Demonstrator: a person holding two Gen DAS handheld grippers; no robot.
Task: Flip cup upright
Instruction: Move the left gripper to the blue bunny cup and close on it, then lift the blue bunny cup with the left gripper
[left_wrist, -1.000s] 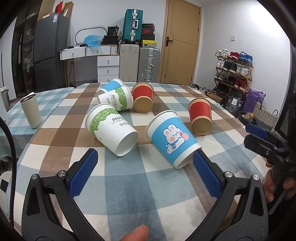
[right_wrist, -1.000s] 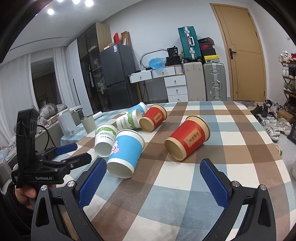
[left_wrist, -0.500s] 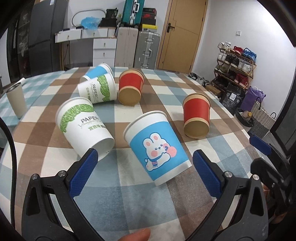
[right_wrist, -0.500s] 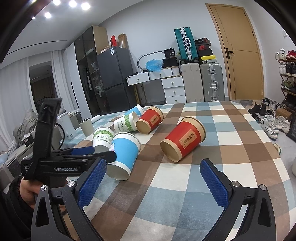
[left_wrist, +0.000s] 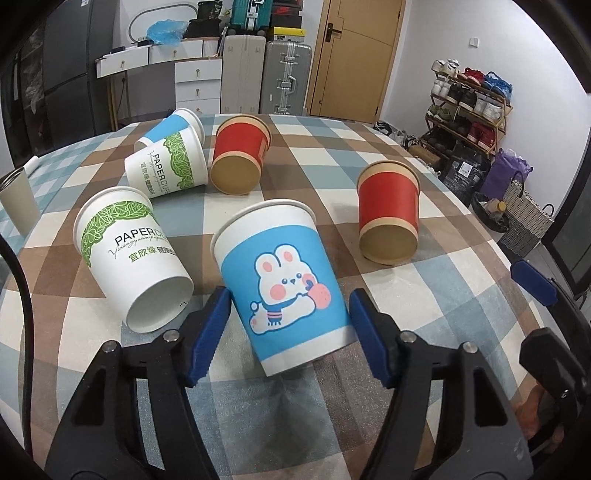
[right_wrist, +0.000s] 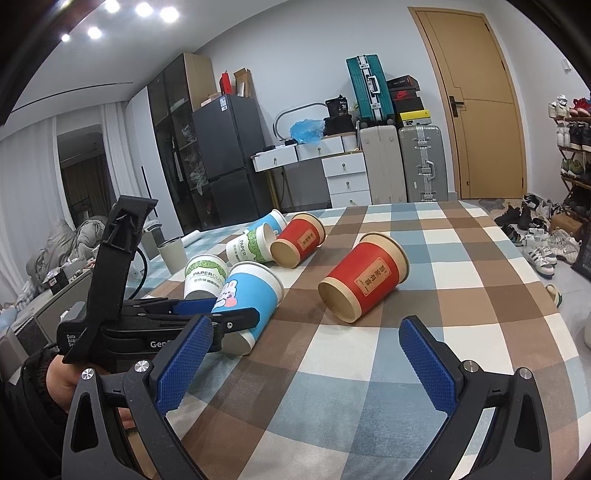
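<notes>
Lying on its side at the lower centre of the left wrist frame, the blue rabbit cup (left_wrist: 284, 284) is flanked by the blue pads of the left gripper (left_wrist: 288, 325), one on each side of its lower body; whether the pads are pressed against the paper cannot be told. Its base is turned toward the camera. In the right wrist frame, the right gripper (right_wrist: 303, 365) is held wide apart and empty at the bottom, over the checked tablecloth (right_wrist: 461, 258). A red cup (right_wrist: 364, 282) is seen on its side at centre.
</notes>
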